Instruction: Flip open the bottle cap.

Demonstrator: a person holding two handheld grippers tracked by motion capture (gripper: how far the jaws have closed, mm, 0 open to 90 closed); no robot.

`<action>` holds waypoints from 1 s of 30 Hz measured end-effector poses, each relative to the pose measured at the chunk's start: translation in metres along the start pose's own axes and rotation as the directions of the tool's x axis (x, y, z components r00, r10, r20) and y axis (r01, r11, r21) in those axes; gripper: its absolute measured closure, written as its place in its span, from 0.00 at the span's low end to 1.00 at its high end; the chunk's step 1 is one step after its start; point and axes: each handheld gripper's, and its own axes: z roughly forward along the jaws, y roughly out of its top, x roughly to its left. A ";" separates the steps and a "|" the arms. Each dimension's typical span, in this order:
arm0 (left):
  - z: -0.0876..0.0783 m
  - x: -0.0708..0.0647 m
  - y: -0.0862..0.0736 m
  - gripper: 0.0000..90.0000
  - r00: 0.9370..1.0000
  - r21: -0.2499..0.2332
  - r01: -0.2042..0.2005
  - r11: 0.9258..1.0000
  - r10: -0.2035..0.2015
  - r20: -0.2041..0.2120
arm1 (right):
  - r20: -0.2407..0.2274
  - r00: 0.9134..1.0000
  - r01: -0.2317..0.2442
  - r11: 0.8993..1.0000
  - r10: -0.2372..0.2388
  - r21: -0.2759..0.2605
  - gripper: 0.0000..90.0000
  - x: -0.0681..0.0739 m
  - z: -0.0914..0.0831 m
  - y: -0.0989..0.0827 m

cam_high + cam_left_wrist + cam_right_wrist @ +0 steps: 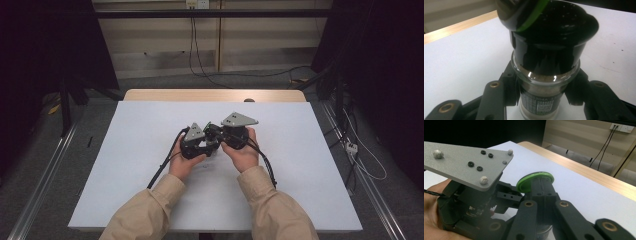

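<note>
Two claws, one glass spice jar (541, 97), mid-table between them.
My left gripper (541, 100) is clamped on the jar's glass body just below the black shaker cap (549, 42); my right gripper (541, 192) is pinched on the green-rimmed flip lid (534, 180) ahead of its jaws. Glass: rigid, slick, breakable, light. Grip the body, never the hinged lid.

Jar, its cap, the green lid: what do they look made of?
Jar: clear glass by the look, with bright glints on the rim and tan powder showing through. Cap: glossy black, probably plastic, with sharp reflections and small holes on top. Green lid: matte, likely plastic, its thin moulded edge held in the right gripper.
</note>
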 end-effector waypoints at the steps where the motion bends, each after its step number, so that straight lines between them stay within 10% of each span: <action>1: 0.000 0.000 0.000 0.59 1.000 0.000 0.000 1.000 0.000 0.000 | 0.000 1.000 0.002 1.000 -0.002 0.000 1.00 0.000 0.000 0.000; 30: 0.000 0.000 0.000 0.59 1.000 -0.001 -0.002 1.000 0.002 0.000 | -0.001 1.000 0.011 1.000 -0.011 -0.007 1.00 0.001 0.004 0.003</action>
